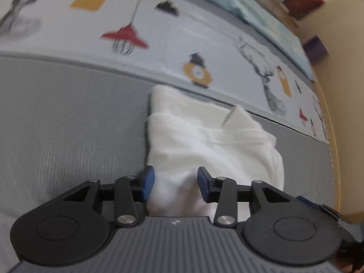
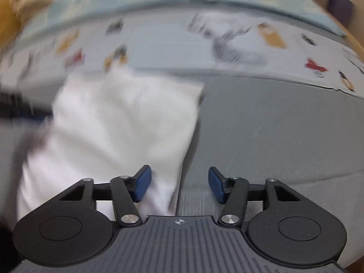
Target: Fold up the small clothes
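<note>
Both parted wide: left gripper straddling near edge of white garment, right gripper over its right edge, on grey mat.

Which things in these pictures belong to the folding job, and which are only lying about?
For the job:
- white garment, lying on the grey surface
- left gripper, open, fingers either side of the garment's near edge
- right gripper, open, at its right edge

Only lying about:
- printed sheet with lamps and deer
- light blue bedding
- red object, too blurred to name
</note>
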Motion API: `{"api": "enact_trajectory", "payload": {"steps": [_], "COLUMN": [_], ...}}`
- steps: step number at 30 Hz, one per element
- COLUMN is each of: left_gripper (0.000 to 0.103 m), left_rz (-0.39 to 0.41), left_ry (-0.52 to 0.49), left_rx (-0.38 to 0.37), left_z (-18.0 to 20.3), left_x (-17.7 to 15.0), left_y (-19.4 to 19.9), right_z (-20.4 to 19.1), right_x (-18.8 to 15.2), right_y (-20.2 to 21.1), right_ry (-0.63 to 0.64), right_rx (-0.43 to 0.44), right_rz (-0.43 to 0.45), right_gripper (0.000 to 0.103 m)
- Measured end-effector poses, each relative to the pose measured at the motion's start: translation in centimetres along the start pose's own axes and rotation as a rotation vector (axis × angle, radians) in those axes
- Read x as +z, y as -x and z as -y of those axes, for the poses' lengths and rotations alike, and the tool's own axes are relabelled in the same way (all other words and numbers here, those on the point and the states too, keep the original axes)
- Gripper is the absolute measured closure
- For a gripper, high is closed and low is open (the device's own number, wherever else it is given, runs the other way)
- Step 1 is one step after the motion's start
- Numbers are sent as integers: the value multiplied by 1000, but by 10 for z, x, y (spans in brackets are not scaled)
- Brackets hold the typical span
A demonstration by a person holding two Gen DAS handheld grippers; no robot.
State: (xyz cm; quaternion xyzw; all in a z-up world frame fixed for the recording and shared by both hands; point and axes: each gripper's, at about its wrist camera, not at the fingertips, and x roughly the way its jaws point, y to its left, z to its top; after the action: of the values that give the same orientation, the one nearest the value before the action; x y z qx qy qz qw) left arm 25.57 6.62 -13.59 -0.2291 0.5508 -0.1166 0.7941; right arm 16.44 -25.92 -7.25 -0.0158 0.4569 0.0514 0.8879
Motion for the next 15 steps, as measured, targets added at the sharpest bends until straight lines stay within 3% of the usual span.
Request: {"api": "enact_trajectory", "payload": {"steps": [3, 8, 12, 13, 15], "left_gripper": [50, 44, 43, 45, 63], "left_rz": [-38, -51, -36, -32, -16], "left_ry": [48, 125, 90, 70, 37], "left_rx": [-4, -38, -14, -5, 6], "left_z": [-8, -16, -5, -2, 3], "left_x": [1, 1, 2, 1, 2], "left_y": [-11, -21, -24, -24, -23], "right_z": [18, 33, 33, 33, 28], "right_x": [6, 3, 0, 2, 4], "right_y": [2, -39, -48, -50, -51], "right_ry": [-116, -261, -380, -402, -414], "right_rx": [49, 123, 133, 138, 150], "right_rz": [27, -173, -205, -201, -185], "right_gripper": [42, 35, 24, 26, 44]}}
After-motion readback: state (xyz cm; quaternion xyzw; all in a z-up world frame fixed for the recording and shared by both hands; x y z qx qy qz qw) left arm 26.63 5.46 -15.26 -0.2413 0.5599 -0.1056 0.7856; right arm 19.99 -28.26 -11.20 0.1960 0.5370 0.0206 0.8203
